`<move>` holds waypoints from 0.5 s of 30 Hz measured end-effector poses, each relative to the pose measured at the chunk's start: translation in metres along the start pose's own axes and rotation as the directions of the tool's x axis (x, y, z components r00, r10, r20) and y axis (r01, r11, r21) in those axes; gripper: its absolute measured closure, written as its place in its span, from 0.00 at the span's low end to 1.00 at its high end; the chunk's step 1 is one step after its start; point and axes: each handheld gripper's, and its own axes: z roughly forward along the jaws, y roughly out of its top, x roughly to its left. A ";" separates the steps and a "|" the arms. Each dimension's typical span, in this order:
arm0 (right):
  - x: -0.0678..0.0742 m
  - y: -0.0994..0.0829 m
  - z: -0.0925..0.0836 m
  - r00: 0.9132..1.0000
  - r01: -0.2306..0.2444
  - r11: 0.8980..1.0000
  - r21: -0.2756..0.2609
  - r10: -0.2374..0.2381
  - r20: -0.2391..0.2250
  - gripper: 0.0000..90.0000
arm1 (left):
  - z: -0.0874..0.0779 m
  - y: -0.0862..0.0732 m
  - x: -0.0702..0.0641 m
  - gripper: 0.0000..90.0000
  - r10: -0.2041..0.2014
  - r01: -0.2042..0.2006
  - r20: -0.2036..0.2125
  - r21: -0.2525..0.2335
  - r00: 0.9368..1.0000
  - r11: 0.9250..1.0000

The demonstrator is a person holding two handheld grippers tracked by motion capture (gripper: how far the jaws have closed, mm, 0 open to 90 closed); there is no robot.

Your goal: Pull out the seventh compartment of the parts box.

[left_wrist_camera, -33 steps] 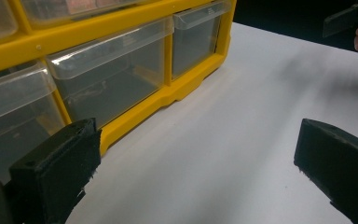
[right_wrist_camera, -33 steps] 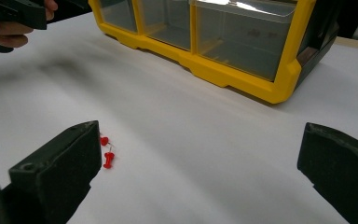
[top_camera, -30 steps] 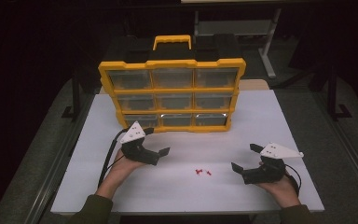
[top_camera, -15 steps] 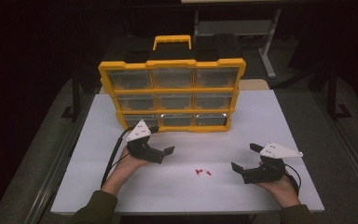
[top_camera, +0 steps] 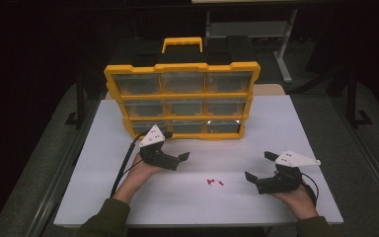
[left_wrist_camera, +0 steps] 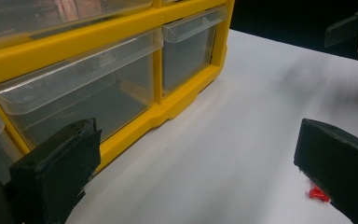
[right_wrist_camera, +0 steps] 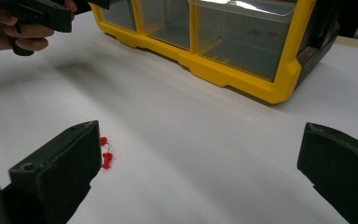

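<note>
The left gripper (top_camera: 176, 157), jaws wide apart, has edged closer to the yellow drawer cabinet (top_camera: 182, 98); the right gripper (top_camera: 259, 168) stays put, agape. Red pushpins (top_camera: 214, 181) lie mid-table between them.

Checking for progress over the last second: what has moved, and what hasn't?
The left gripper moved forward toward the yellow drawer cabinet, jaws open, holding nothing. The right gripper, also open, the red pushpins and the cabinet stayed put.
</note>
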 end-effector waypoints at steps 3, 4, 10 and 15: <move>0.000 0.000 0.000 1.000 0.003 1.000 0.000 -0.003 -0.003 0.00 | -0.001 0.001 0.001 0.00 -0.003 0.003 -0.005 -0.015 1.000 1.000; 0.000 0.000 0.001 1.000 0.003 1.000 0.003 -0.003 -0.004 0.00 | -0.002 0.001 0.002 0.00 0.000 0.000 -0.006 -0.017 1.000 1.000; 0.001 0.000 0.001 1.000 0.004 1.000 0.008 -0.004 -0.005 0.00 | 0.000 0.000 0.000 0.00 0.030 -0.030 -0.007 0.001 1.000 1.000; 0.000 0.000 0.001 1.000 -0.004 1.000 0.010 0.004 -0.006 0.00 | 0.002 -0.001 -0.003 0.00 0.064 -0.064 -0.010 0.016 0.998 0.998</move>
